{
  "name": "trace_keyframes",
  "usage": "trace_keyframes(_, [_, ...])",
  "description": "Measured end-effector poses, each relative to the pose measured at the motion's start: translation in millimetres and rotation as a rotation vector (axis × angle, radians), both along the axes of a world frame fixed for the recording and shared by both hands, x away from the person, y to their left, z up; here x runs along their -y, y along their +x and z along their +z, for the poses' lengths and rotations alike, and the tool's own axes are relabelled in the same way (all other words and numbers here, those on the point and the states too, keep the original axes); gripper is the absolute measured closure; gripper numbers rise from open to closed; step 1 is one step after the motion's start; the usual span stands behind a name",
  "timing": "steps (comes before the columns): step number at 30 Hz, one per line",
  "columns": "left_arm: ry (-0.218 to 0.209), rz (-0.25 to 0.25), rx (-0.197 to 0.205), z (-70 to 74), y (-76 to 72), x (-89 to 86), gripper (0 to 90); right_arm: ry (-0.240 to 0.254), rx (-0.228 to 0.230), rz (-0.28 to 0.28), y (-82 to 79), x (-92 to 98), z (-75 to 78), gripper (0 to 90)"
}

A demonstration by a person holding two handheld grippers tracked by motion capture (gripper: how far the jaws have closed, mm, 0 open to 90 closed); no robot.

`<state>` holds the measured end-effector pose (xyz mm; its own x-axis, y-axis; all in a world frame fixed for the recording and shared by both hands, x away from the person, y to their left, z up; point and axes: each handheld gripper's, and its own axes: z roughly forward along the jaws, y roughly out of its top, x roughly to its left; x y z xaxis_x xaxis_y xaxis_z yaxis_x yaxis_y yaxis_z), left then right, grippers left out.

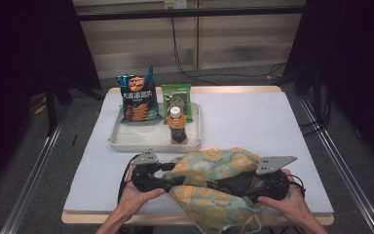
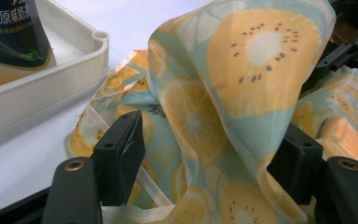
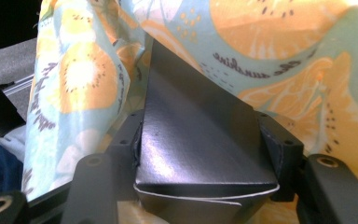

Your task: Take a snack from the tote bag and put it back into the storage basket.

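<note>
At the table's near edge, right gripper [image 3: 200,154] clamps a dark box [image 3: 200,140]; left gripper [image 2: 209,154] seemingly gapes around fruit-print bag [image 2: 242,84].

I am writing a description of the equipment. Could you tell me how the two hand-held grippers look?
Both the left gripper and the right gripper have black bodies with two blocky black jaws. Round metal-ringed screw holes sit at the jaw bases. Each carries a grey three-cornered plate on top, dotted with small holes. A black cable trails from each gripper. The forearms are bare, with no sleeves in sight.
</note>
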<state>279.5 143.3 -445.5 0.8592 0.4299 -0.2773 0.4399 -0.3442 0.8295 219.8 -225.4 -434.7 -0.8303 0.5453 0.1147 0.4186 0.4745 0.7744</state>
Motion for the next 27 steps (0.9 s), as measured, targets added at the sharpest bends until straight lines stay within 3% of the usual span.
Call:
trace_keyframes(8, [-0.035, 0.022, -0.007, 4.6, 1.3, -2.5, 32.4, 0.004, 0.009, 0.002, -7.7, 6.7, 8.9, 43.2])
trace_keyframes(24, [-0.109, -0.043, 0.061, 35.2, -2.6, 7.4, 20.8, 0.020, 0.038, -0.004, -5.3, 11.4, 25.6, 43.3])
trace_keyframes(26, [-0.130, -0.057, 0.052, 38.9, -2.4, 10.6, 19.8, 0.020, 0.036, -0.002, -4.9, 10.5, 24.5, 43.3])
trace_keyframes(27, [-0.117, -0.067, 0.067, 40.4, -2.2, 13.4, 19.1, 0.020, 0.033, -0.002, -4.8, 10.1, 24.1, 43.3])
